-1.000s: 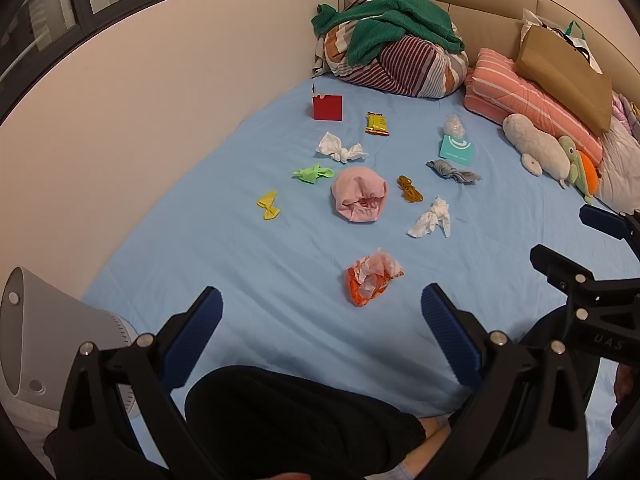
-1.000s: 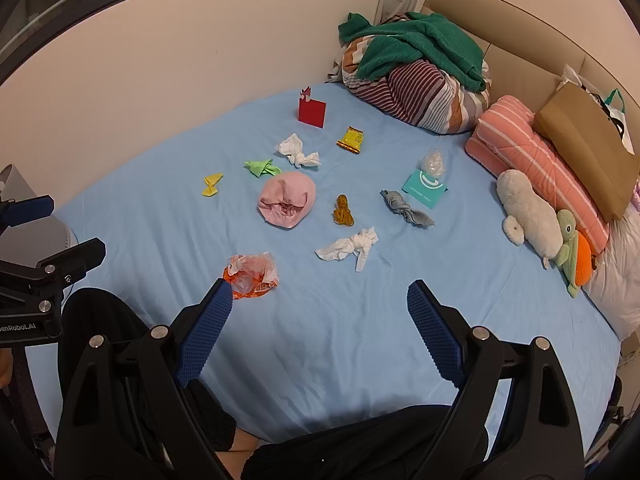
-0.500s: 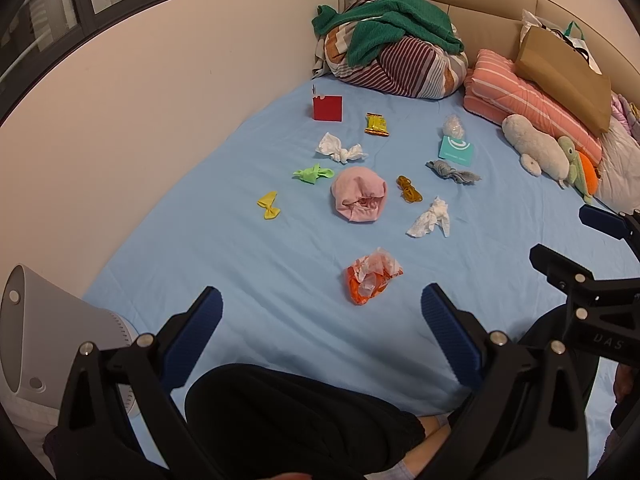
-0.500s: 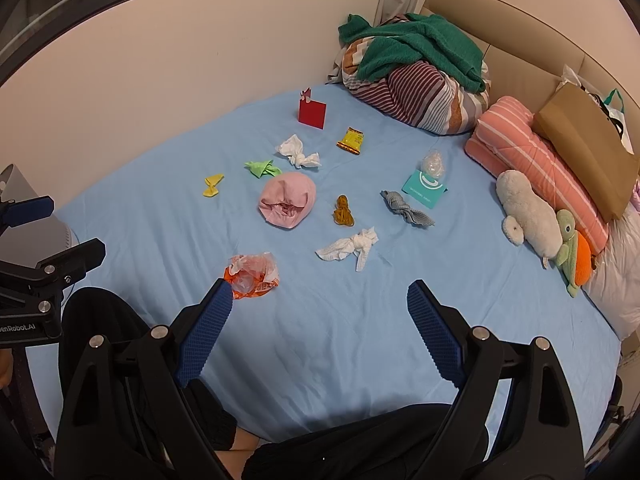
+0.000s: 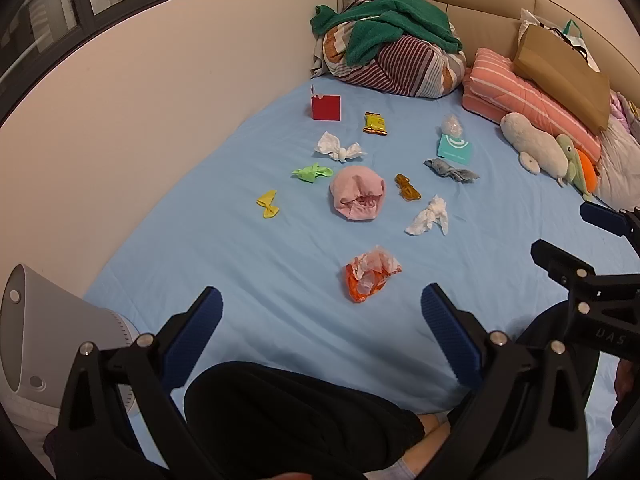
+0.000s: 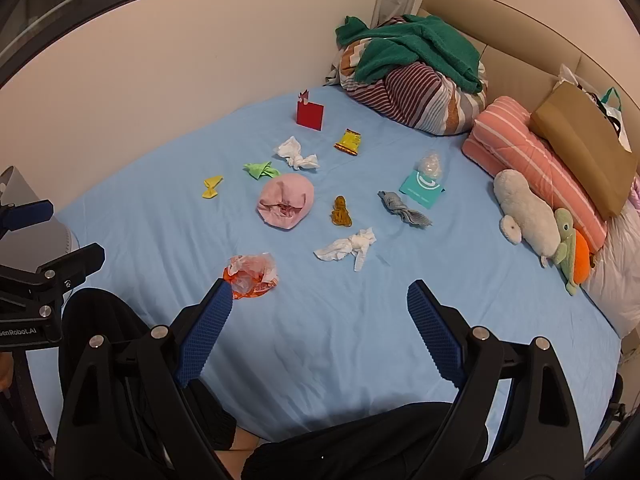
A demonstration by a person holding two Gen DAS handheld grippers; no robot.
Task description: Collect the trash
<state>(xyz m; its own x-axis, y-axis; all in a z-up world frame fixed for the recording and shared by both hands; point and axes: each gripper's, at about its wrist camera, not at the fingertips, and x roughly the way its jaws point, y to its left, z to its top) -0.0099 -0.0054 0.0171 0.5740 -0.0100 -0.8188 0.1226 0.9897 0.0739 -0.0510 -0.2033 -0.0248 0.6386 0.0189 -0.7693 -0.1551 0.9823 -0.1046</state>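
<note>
Nothing has shifted since a second ago: both tongs hang over the near edge of the blue bed (image 5: 240, 280), jaws wide and empty.

The left tongs (image 5: 322, 310) and right tongs (image 6: 320, 306) stay apart above the sheet. The trash lies scattered mid-bed: a crumpled orange wrapper (image 5: 370, 276) nearest, white tissues (image 5: 428, 216) beyond it, a pink bag (image 5: 358, 194) in the middle, with yellow scrap (image 5: 267, 205), green scrap (image 5: 312, 172) and a red card (image 5: 326, 107) farther off.

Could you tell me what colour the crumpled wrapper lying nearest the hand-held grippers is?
The crumpled wrapper is orange with translucent white; the left wrist view shows it best.
</note>
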